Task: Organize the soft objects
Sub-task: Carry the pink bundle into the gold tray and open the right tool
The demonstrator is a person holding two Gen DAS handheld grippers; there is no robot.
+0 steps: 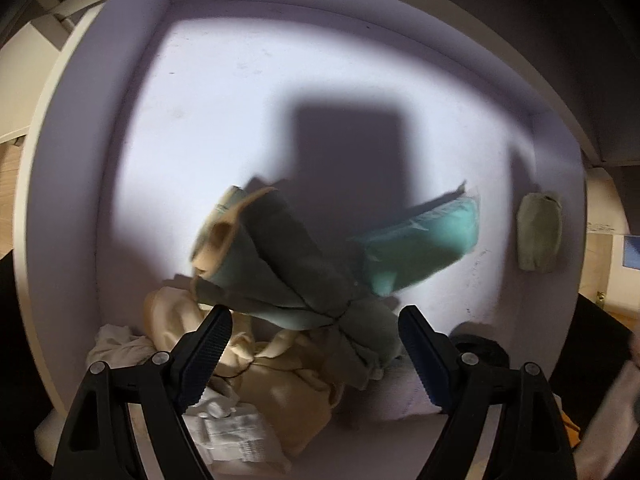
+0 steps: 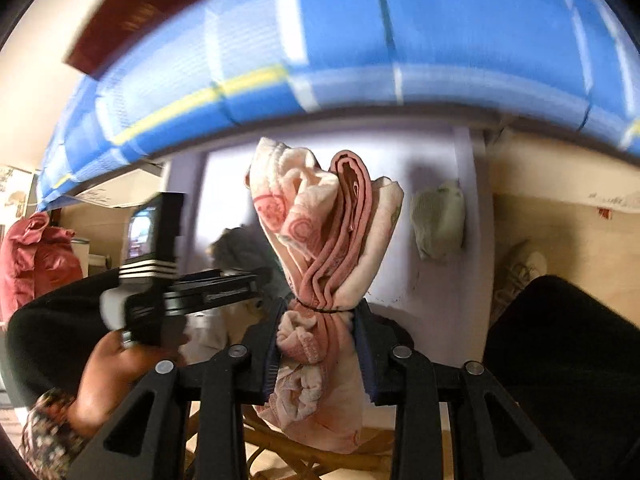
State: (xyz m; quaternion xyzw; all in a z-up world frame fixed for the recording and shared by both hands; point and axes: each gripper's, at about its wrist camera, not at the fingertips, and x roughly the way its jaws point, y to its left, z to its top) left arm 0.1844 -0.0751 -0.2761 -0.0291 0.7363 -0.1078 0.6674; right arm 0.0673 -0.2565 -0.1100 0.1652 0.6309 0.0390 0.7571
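Observation:
In the left wrist view my left gripper (image 1: 316, 320) is open inside a lavender drawer (image 1: 80, 160). A tied green-and-cream towel bundle (image 1: 288, 264) lies blurred just beyond the fingertips, not touching either finger. Cream cloths (image 1: 280, 392) and white cloths (image 1: 228, 432) lie below it. In the right wrist view my right gripper (image 2: 318, 320) is shut on a pink-and-white towel bundle (image 2: 324, 232), tied with a thin black band, held upright above the drawer (image 2: 440, 152). The left gripper's body (image 2: 156, 280) and the hand holding it show at the left.
A rolled pale green cloth (image 1: 538, 236) lies at the drawer's right side, also in the right wrist view (image 2: 438, 220). A dark cloth (image 1: 484, 348) sits by the right finger. A blue checked bedcover (image 2: 360, 40) hangs above. A red bag (image 2: 36, 256) hangs at far left.

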